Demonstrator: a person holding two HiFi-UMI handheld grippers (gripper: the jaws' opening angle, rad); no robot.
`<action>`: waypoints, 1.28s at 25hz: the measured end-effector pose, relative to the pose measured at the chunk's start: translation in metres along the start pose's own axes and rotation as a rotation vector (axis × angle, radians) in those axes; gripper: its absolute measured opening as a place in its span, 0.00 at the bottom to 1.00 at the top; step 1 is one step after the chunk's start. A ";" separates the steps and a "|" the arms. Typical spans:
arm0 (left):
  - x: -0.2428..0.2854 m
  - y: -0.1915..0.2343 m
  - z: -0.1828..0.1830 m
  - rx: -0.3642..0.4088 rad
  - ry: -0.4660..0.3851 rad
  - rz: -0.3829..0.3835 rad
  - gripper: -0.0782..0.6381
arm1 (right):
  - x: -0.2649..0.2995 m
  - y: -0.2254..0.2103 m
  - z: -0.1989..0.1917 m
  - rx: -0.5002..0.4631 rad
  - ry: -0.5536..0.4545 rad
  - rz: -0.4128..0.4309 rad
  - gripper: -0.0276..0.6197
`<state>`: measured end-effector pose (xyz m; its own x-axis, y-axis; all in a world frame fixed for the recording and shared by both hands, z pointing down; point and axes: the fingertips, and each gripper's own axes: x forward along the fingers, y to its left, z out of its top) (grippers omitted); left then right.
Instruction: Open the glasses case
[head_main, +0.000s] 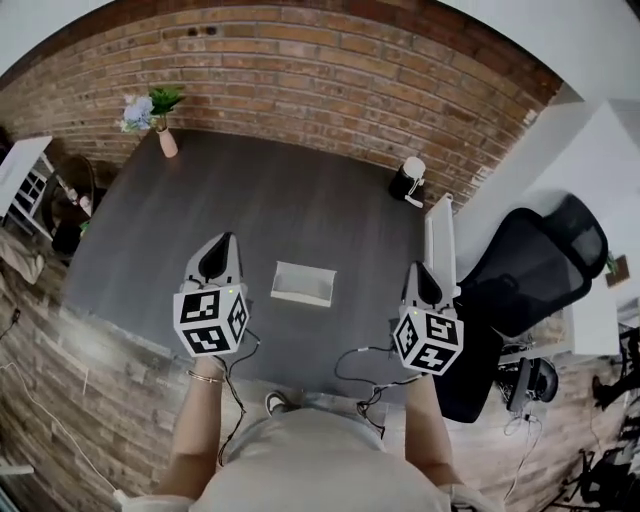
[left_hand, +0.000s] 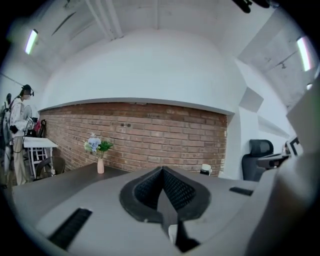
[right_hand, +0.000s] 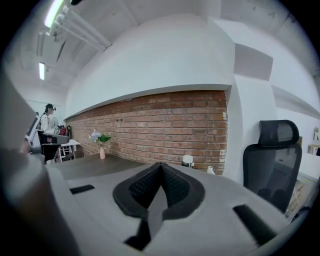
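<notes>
The dark grey worktop is carrying the task's thing near the middle of its near half, and both tools are hanging above it, touching nothing. The left gripper is showing its jaws closed tip to tip with nothing between them, and the right gripper is doing the same; each is pointing roughly level toward the brick wall rather than down at the work. Judged from this, doing the step well is calling for both tools to be tipped downward and their jaws parted before they are coming near the case. One should then be steadying the base while the other is working at the lid's edge, since a light case on a smooth surface is likely to slide under a one-sided push. The glasses case is lying flat between the two grippers, well apart from both. It is appearing as a pale, shallow rectangle, long side toward the person, with a brighter band along its near edge. Whether its lid is up or shut is too small to tell.
</notes>
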<state>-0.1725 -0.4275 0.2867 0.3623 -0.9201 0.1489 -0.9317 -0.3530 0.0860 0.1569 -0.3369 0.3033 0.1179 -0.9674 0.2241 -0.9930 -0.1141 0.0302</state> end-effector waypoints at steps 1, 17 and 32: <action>0.000 0.001 0.005 0.000 -0.011 0.004 0.11 | -0.002 -0.005 0.003 0.004 -0.006 -0.010 0.05; -0.006 -0.004 0.003 -0.016 -0.006 0.014 0.11 | -0.012 -0.008 0.005 0.003 0.026 -0.009 0.05; -0.002 -0.011 -0.010 -0.031 0.026 0.000 0.11 | -0.013 -0.009 -0.005 -0.001 0.054 -0.005 0.05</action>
<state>-0.1624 -0.4196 0.2954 0.3631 -0.9152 0.1747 -0.9306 -0.3469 0.1166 0.1645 -0.3221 0.3050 0.1230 -0.9532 0.2761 -0.9924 -0.1187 0.0324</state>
